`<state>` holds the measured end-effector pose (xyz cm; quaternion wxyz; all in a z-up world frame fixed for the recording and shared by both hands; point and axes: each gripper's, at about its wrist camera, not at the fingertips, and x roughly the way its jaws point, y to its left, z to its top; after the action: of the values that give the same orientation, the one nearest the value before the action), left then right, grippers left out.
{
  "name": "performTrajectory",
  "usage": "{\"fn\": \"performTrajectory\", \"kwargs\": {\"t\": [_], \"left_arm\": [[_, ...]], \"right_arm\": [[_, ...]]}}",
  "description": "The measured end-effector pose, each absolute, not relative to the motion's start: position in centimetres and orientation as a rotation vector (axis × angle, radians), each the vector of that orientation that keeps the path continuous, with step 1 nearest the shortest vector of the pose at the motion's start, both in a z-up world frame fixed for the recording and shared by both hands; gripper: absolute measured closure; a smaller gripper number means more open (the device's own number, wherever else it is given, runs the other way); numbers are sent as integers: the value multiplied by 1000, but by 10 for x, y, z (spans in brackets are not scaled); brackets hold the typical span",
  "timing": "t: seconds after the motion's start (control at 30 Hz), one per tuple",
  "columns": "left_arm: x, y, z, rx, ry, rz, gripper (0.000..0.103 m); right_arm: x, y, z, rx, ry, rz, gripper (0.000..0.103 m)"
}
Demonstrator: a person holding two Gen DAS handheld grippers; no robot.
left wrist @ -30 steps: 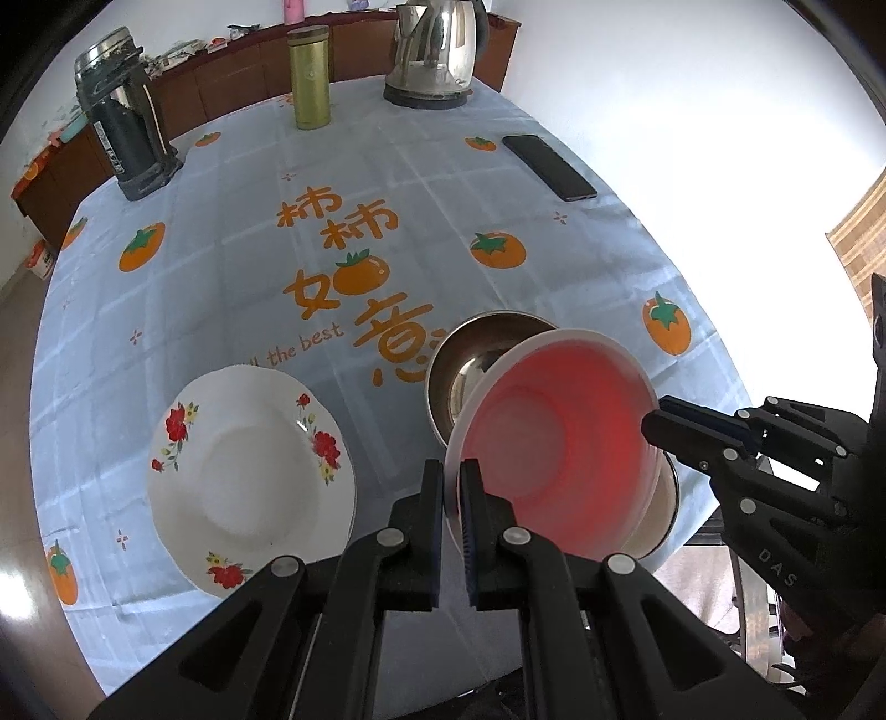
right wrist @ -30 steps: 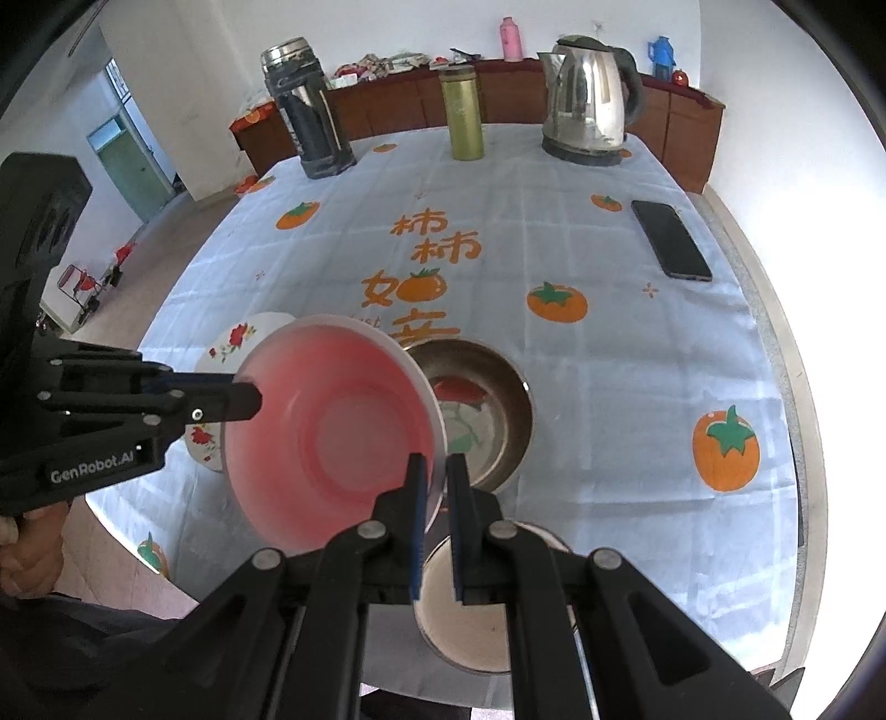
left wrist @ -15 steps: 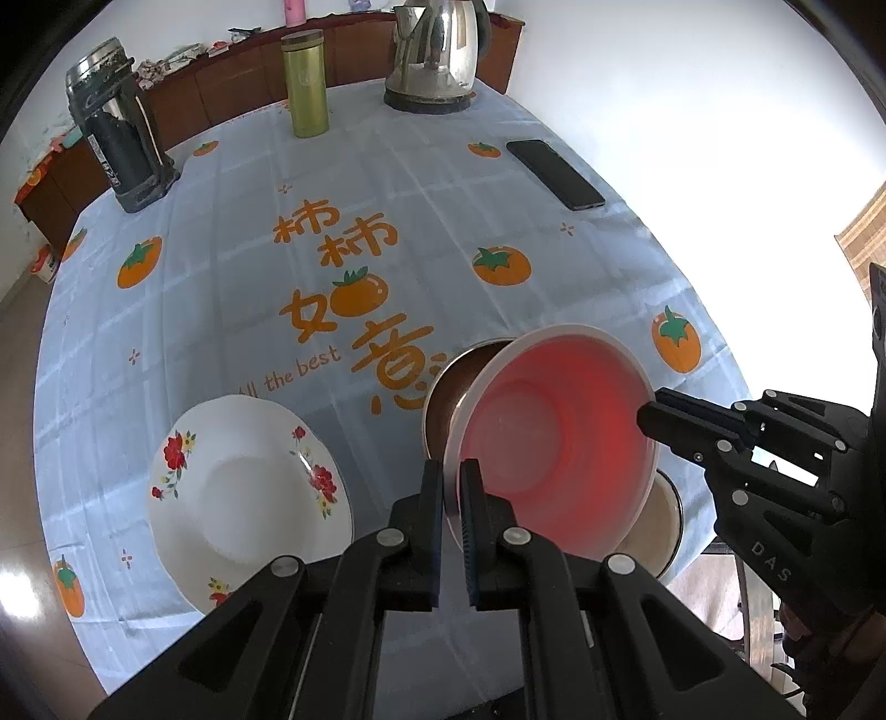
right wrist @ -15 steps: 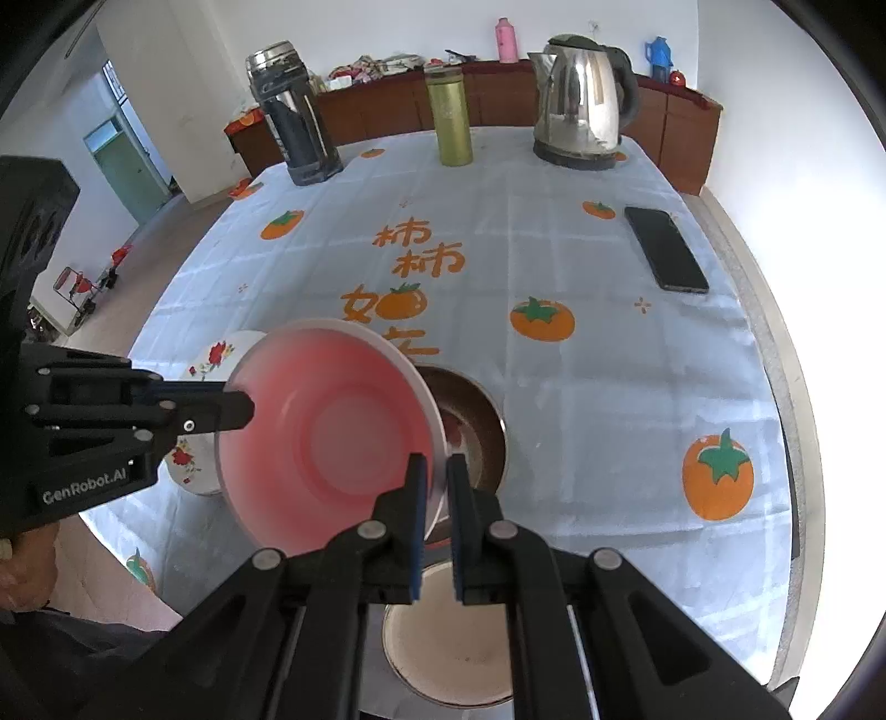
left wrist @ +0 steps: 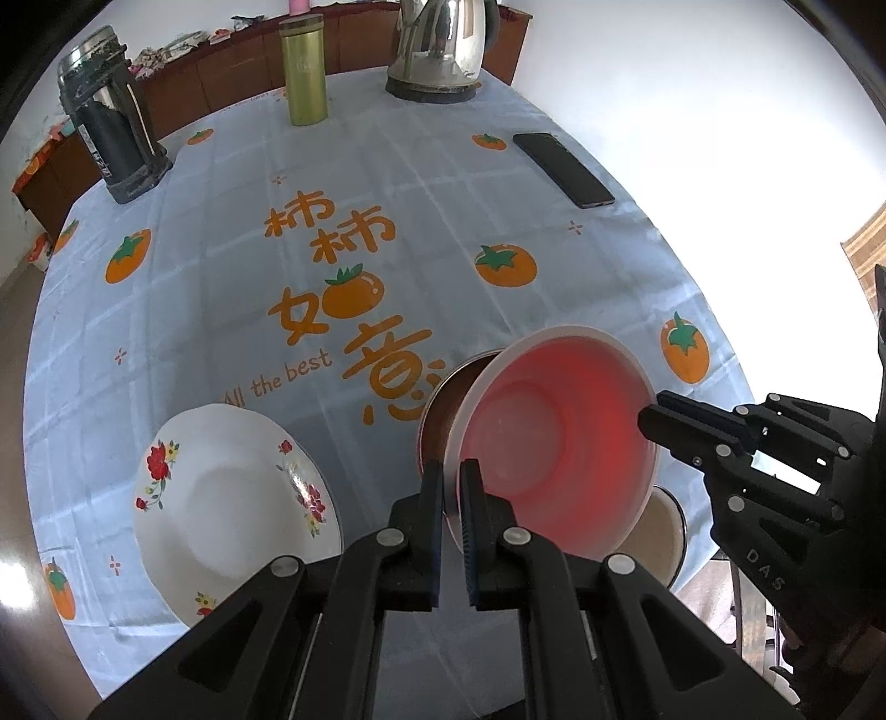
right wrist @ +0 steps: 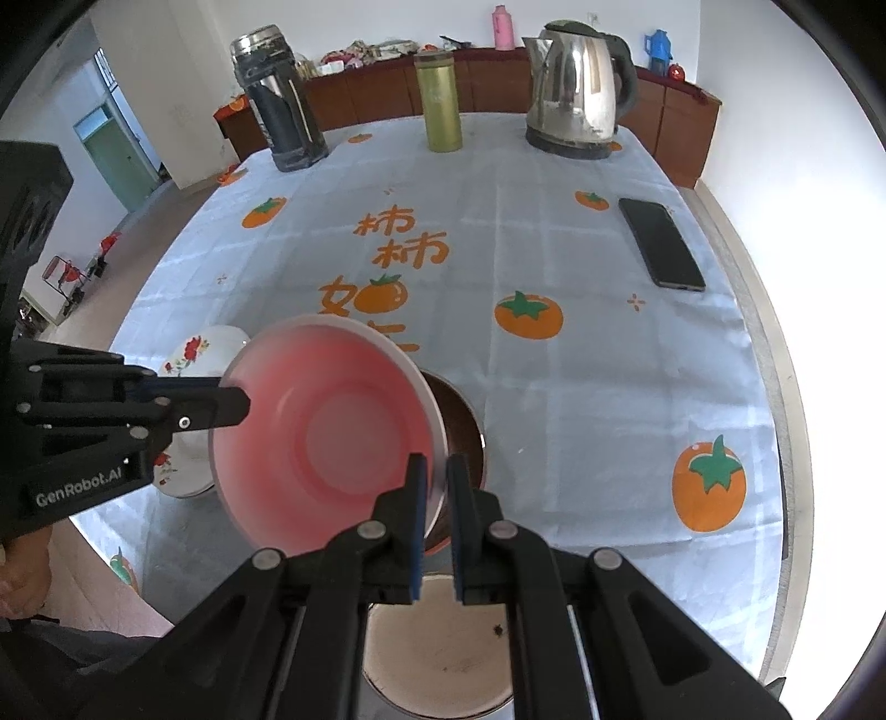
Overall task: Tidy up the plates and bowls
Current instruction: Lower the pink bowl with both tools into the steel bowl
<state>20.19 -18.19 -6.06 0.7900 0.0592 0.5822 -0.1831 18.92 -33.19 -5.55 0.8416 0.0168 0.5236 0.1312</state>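
Tablecloth [left wrist: 232, 232]: pale blue check, orange persimmon print, orange characters, "All the best" lettering; covers whole tabletop.
Steel electric kettle [right wrist: 576, 91]: far edge, on base, upright.
Olive-green flask [right wrist: 438, 102]: upright, left of kettle.
Dark steel-topped thermos [right wrist: 277, 97]: upright, far left corner.
Black phone [right wrist: 660, 243]: flat, near right edge.
Brown sideboard [right wrist: 387, 94]: behind table, cluttered top; pink bottle [right wrist: 501, 19] on it.

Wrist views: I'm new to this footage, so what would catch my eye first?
The pink bowl, held tilted above the table's near edge with the left claw and right claw each shut on its rim. Beneath it sits a metal bowl; left of it, a flowered plate on the persimmon-print tablecloth.
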Motion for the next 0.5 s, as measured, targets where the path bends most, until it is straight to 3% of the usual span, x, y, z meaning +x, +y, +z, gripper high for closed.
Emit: {"fn": "performTrajectory", "kwargs": {"t": [0.5], "left_arm": [[211,-188,-76,139,1282,-396,96]], "right_arm": [[200,-337,-72,47,1151,266,96]]}}
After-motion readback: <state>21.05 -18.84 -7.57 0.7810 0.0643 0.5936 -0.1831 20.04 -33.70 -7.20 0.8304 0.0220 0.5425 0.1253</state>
